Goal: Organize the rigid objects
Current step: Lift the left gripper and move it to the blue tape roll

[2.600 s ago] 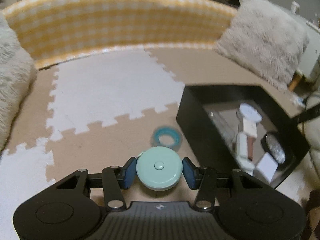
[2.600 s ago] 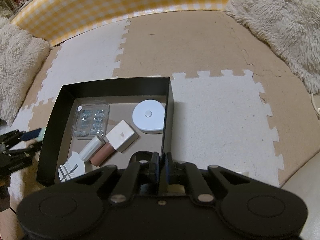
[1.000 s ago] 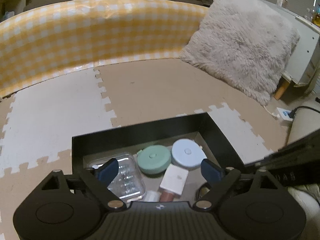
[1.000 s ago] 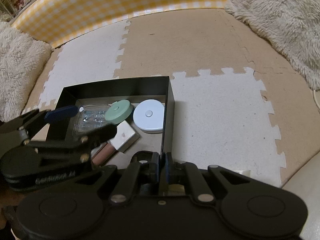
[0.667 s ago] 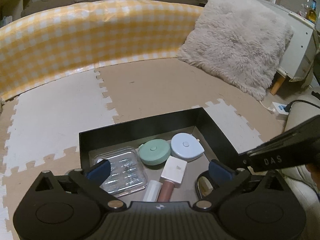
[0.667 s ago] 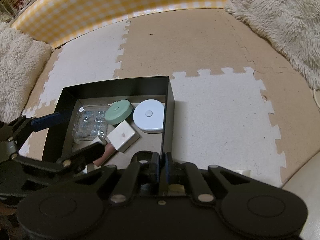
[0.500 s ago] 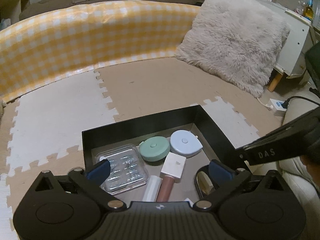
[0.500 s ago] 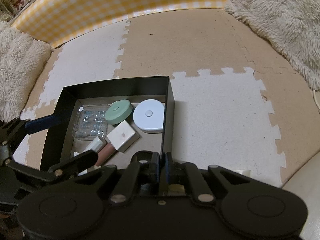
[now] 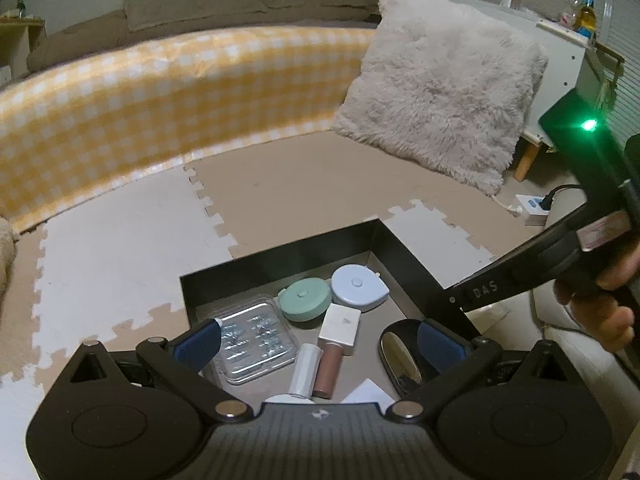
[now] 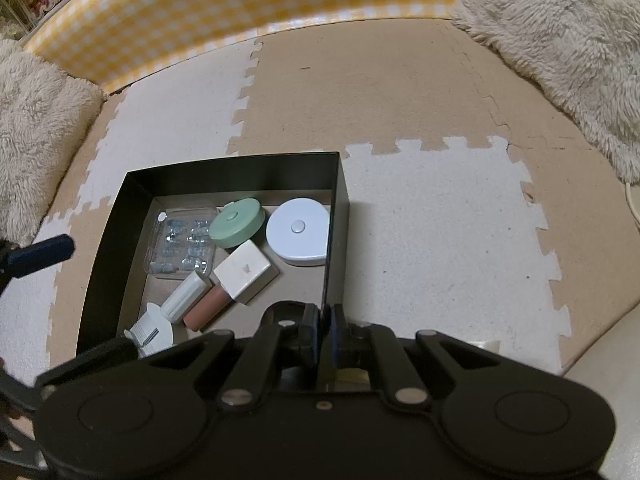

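The left gripper (image 9: 318, 342) is spread wide, empty, above the black box (image 10: 338, 216) — whose right wall is pinched by the right gripper (image 10: 326, 330). The green case (image 9: 306, 299) lies inside; the compact mirror (image 9: 398, 354) is seen only from the left wrist.

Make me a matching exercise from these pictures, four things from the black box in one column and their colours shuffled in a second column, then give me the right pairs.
Things:
1. round tape measure leaning on the clear case
2. rounded tape measure by the box wall
3. square cap
4. tube under that cap

Colours:
A. white
B. brownish pink
C. mint green
D. pale blue

Pairs: 1-C, 2-D, 3-A, 4-B
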